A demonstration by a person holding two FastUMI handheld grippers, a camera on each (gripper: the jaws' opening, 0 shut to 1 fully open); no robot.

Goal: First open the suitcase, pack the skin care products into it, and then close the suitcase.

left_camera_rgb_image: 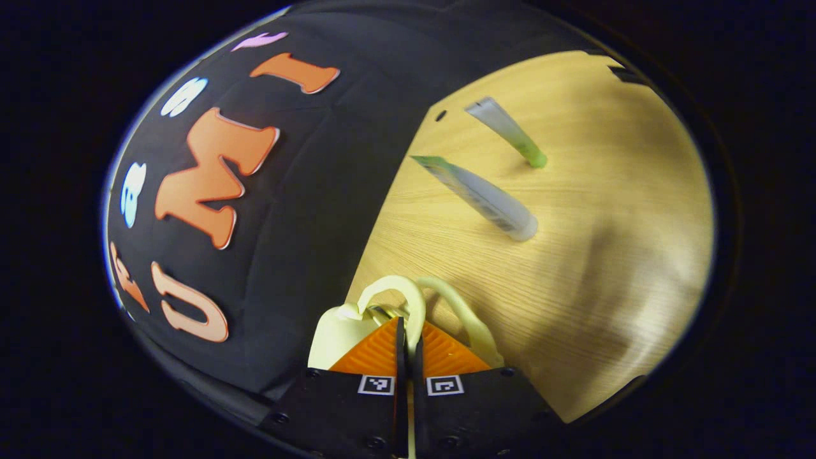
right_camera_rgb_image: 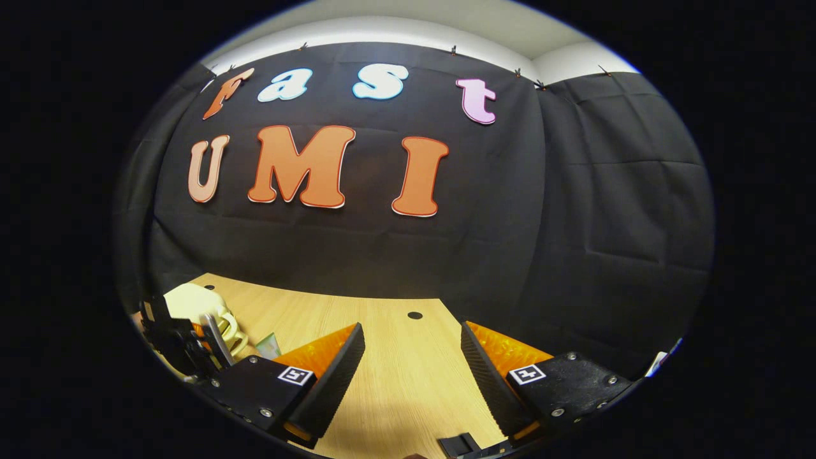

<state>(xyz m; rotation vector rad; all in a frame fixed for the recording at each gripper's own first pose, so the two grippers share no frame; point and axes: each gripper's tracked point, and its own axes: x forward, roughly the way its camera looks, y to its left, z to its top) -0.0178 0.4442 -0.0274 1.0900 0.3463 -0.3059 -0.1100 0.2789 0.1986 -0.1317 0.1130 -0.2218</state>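
In the left gripper view my left gripper (left_camera_rgb_image: pixel 408 326) is shut on a pale cream loop handle (left_camera_rgb_image: pixel 390 285) of the small cream suitcase (left_camera_rgb_image: pixel 333 335); a second handle loop (left_camera_rgb_image: pixel 468 315) hangs free beside it. Two skin care tubes lie apart on the wooden table (left_camera_rgb_image: pixel 605 268): a clear one with a green cap (left_camera_rgb_image: pixel 508 132) and a greyish one with a white cap (left_camera_rgb_image: pixel 488 201). In the right gripper view my right gripper (right_camera_rgb_image: pixel 411 341) is open above the table (right_camera_rgb_image: pixel 395 382), holding nothing. At its far left are the suitcase (right_camera_rgb_image: pixel 188 298) and the left gripper (right_camera_rgb_image: pixel 182 344) on it.
The black booth wall runs along the table's far edge in both views. A small dark hole (right_camera_rgb_image: pixel 415 315) sits in the tabletop near that wall. An end of one tube (right_camera_rgb_image: pixel 269 345) pokes out beside the right gripper's left finger.
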